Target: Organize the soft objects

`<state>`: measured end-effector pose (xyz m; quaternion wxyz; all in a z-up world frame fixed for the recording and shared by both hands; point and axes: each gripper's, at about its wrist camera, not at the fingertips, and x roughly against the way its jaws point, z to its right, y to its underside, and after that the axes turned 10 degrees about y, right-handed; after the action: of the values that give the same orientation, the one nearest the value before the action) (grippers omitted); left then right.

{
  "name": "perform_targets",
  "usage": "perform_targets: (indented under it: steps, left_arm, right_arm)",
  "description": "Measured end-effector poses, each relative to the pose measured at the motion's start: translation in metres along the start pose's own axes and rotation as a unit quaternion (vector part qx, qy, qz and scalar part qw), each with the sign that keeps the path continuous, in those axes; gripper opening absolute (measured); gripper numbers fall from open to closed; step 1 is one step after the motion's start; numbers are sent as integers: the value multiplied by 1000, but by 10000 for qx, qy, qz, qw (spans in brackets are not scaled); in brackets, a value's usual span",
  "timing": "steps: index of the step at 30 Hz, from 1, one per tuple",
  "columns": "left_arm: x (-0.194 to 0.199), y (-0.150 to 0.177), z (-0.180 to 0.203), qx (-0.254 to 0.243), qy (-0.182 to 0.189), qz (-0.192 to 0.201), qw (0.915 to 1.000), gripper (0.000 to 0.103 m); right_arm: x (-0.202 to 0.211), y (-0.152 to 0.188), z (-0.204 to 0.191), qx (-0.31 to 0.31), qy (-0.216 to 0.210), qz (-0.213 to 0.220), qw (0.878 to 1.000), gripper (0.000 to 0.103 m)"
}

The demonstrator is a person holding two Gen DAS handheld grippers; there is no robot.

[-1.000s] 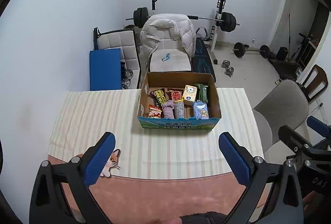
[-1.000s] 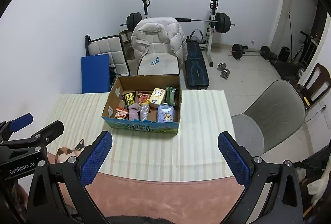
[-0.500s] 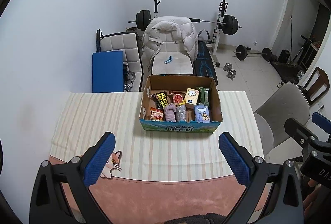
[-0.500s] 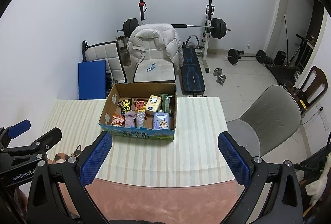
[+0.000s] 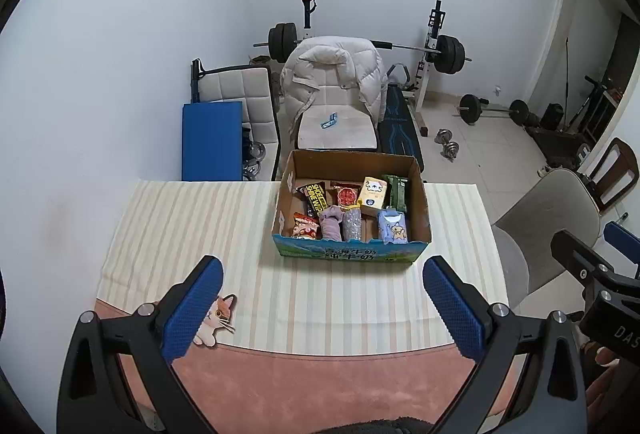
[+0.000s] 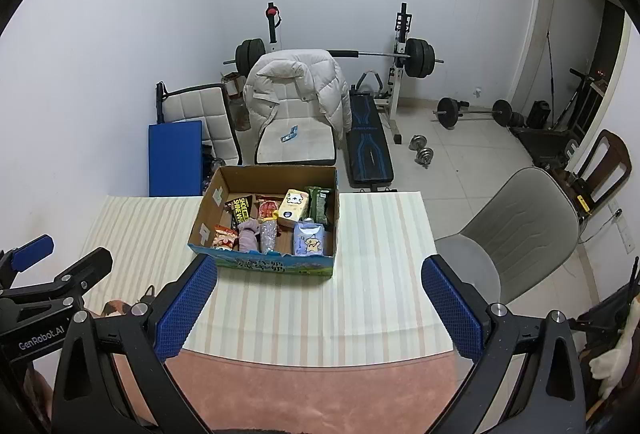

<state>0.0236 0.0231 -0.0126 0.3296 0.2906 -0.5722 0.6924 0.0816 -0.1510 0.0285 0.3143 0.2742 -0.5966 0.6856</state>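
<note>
An open cardboard box (image 5: pixel 348 254) (image 6: pixel 262 264) stands on the striped tablecloth (image 5: pixel 192 234) (image 6: pixel 384 274) at the far side of the table. It holds several soft packets: a purple cloth bundle (image 5: pixel 331 226) (image 6: pixel 248 238), a pale blue pouch (image 5: pixel 393 230) (image 6: pixel 308 244), a yellow pack (image 5: pixel 373 194) (image 6: pixel 293 209) and snack bags. My left gripper (image 5: pixel 322 308) is open and empty, held high above the table's near edge. My right gripper (image 6: pixel 318 308) is open and empty, to the right of the left one (image 6: pixel 48 274).
A cat sticker (image 5: pixel 214 318) lies at the cloth's near left. A grey chair (image 6: pixel 516 226) stands right of the table. Behind the table are a chair with a white jacket (image 5: pixel 334 81), a blue mat (image 5: pixel 212 139) and a weight bench (image 6: pixel 368 137).
Both grippers have risen and drawn back from the table, so the box looks lower and smaller. Both stay open and empty.
</note>
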Motion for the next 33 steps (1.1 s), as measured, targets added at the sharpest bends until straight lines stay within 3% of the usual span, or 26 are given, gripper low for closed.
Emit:
perform_targets:
  steps: [33]
  left_arm:
    - [1,-8,0,62,-59,57,9999,103]
  right_arm:
    - [0,-3,2,32,61,71,10000,103]
